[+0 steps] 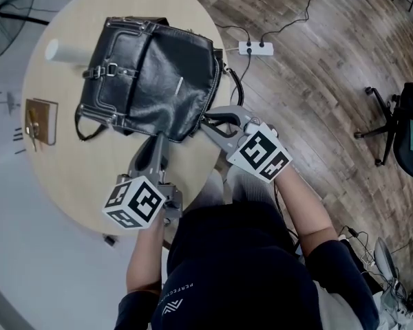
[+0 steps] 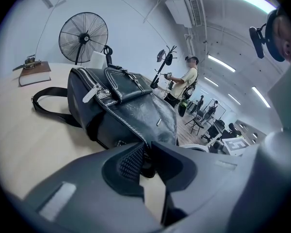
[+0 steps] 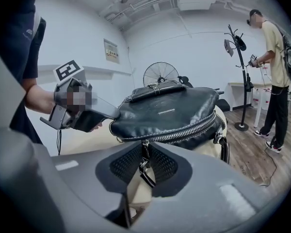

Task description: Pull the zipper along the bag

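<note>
A black leather bag (image 1: 158, 81) lies on the round wooden table (image 1: 55, 170). My left gripper (image 1: 158, 141) reaches up to the bag's near bottom corner; in the left gripper view the left gripper (image 2: 146, 154) has its pads closed on that corner of the bag (image 2: 131, 110). My right gripper (image 1: 208, 120) is at the bag's right end. In the right gripper view the silver zipper (image 3: 184, 130) runs along the bag (image 3: 169, 108), and its dangling pull (image 3: 144, 166) hangs between the nearly closed pads of the right gripper (image 3: 144, 161).
A brown book (image 1: 41, 121) and a white cylinder (image 1: 62, 50) sit on the table's left side. A power strip (image 1: 256, 47) and cables lie on the wood floor, with an office chair (image 1: 406, 126) at the right. A person (image 3: 274, 57) stands by a coat rack (image 3: 237, 81).
</note>
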Motion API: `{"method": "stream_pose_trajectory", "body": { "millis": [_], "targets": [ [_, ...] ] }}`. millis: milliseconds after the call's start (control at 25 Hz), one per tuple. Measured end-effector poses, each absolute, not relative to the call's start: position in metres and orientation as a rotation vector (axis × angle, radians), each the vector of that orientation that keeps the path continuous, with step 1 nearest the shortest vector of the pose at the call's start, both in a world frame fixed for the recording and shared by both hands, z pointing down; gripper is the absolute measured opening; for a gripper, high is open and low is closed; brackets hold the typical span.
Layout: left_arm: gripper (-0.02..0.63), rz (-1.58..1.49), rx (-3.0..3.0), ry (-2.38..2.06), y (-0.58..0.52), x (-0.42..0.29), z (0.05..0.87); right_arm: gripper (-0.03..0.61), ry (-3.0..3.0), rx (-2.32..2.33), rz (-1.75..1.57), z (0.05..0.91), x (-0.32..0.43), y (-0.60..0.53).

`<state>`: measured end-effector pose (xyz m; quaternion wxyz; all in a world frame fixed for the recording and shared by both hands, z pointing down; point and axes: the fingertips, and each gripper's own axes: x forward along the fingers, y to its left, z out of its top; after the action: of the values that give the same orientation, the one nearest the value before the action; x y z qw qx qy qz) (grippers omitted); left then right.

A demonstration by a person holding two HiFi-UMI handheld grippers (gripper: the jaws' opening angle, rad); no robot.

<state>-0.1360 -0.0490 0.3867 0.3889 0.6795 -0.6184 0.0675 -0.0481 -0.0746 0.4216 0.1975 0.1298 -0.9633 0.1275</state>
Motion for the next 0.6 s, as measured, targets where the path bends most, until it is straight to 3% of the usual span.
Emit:
{"method": "stream_pose_trajectory", "body": {
  "millis": [600],
  "targets": [
    [0.067,0.181,1.742,-1.572,-0.0479,-0.1365,0.3839,0.02,-2.609,0.295,0.189,0.4185,-0.0396,-0.0722]
  ]
}}
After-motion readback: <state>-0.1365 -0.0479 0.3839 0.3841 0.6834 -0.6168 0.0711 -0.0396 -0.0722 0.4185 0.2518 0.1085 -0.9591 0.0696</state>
